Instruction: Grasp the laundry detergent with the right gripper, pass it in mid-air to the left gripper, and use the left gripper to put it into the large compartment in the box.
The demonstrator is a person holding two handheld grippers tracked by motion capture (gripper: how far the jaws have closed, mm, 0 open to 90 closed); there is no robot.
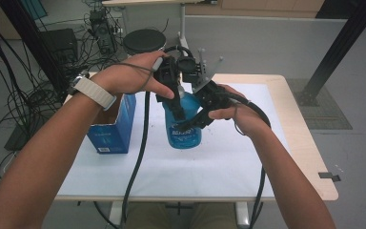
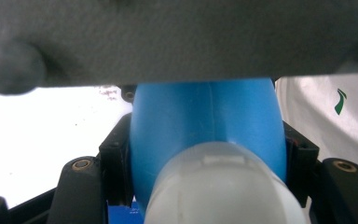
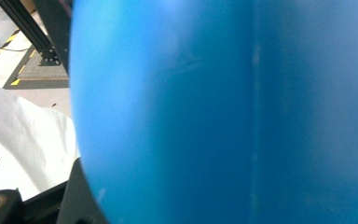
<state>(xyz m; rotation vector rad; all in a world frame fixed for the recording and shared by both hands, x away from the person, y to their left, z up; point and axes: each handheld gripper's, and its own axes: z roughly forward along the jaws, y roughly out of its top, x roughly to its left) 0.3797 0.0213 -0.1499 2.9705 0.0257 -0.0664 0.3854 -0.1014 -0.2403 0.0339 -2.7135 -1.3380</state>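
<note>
A blue plastic bottle (image 1: 185, 130) with a white cap (image 2: 223, 186) stands upright over the middle of the white-covered table (image 1: 219, 162). My left gripper (image 1: 175, 102) comes down from above. Its jaws press both sides of the bottle's shoulder (image 2: 205, 116), just below the cap. My right gripper (image 1: 194, 119) reaches in from the right and is shut across the bottle's body (image 3: 223, 112). One black finger (image 3: 77, 196) of it shows at the bottle's lower left. I cannot tell whether the bottle's base touches the table.
An open blue carton (image 1: 114, 128) stands on the table just left of the bottle. Cables (image 1: 138, 157) trail from both grippers over the front edge. A round black stool (image 1: 144, 40) and a tangle of wires (image 1: 24, 90) lie beyond the table.
</note>
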